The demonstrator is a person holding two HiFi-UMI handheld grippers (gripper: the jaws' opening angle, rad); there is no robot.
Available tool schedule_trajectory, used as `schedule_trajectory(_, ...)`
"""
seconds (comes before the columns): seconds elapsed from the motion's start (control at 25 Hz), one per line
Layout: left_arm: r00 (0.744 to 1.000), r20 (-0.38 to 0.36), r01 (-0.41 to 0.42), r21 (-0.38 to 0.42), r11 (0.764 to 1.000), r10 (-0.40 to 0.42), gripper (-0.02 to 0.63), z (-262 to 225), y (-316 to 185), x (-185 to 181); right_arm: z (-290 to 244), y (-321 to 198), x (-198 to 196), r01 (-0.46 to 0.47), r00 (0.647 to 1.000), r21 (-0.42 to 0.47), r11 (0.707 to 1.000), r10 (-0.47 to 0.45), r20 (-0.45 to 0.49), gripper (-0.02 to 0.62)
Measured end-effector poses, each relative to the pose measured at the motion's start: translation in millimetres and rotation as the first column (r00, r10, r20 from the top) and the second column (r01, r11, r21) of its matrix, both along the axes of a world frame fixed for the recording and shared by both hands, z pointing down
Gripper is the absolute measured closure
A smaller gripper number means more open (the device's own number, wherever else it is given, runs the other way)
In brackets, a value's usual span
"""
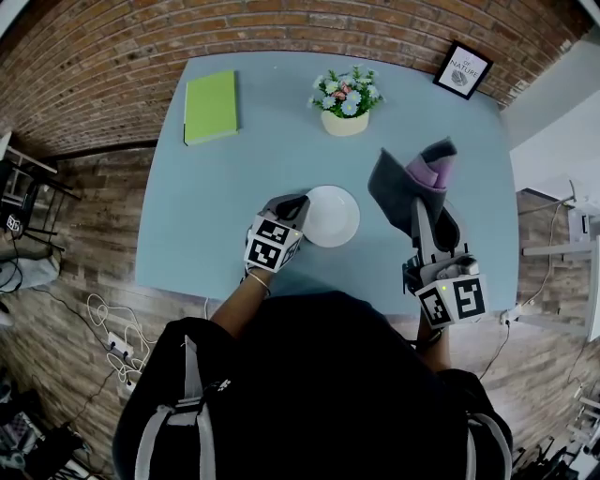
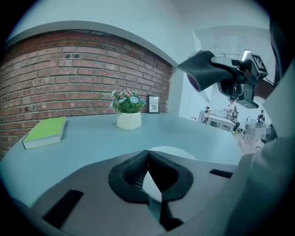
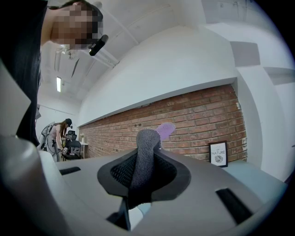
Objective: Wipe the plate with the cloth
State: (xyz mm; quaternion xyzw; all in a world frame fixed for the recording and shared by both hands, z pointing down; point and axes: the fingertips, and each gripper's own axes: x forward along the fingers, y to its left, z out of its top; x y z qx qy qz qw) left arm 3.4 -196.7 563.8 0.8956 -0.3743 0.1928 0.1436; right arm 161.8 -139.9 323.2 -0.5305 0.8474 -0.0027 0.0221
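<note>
Where the white plate (image 1: 336, 217) lies: flat near the middle of the pale blue table (image 1: 225, 187), at 12 o'clock from the person's dark torso.
Left gripper: in the head view the left gripper (image 1: 298, 201) has its tip at the plate's 9 o'clock rim. The left gripper view shows the jaws (image 2: 147, 154) closed tip to tip. The plate (image 2: 177, 152) shows white just beyond the tips and through the slit behind them. Whether the tips nip the rim or only sit over it cannot be told.
Right gripper: the right gripper (image 1: 419, 212) is at 3 o'clock from the plate and apart from it. Its jaws (image 3: 147, 159) are clamped on the grey cloth (image 3: 146, 138).
Cloth: the grey cloth (image 1: 405, 183) stands up out of the jaws towards 12 o'clock, with a purple fold (image 1: 431, 172) at its far end. It is at 2 o'clock from the plate and does not touch it. In the left gripper view it hangs high at 1 o'clock (image 2: 203, 69).
Far side of the table: a green book (image 1: 211, 106) lies at 10 o'clock from the plate. A flower pot (image 1: 345, 101) stands at 12 o'clock. A framed print (image 1: 462, 70) leans at 1 o'clock against the brick wall (image 1: 281, 28).
Background: in the right gripper view a person (image 3: 59, 133) stands by a chair at 9 o'clock.
</note>
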Motion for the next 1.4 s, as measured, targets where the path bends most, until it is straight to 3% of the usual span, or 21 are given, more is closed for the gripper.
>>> schedule_trajectory(0.44, 0.999, -0.043, -0.022, 0.107, 0.994, 0.026, 0.601, -42, -2, 9, 3, -1, -1, 0.004, 1.0, -0.006, 1.0, -0.004, 0.011, 0.535)
schedule_trajectory(0.8, 0.999, -0.034, -0.01, 0.185, 0.983, 0.017, 0.601, -68, -4, 1, 5, -2, -3, 0.005, 1.0, -0.017, 1.0, -0.005, -0.002, 0.535)
schedule_trajectory(1.4, 0.998, -0.063, 0.002, 0.335, 0.942, 0.021, 0.601, -130, -2, -9, 6, -2, -2, 0.008, 1.0, -0.021, 1.0, -0.009, -0.009, 0.535)
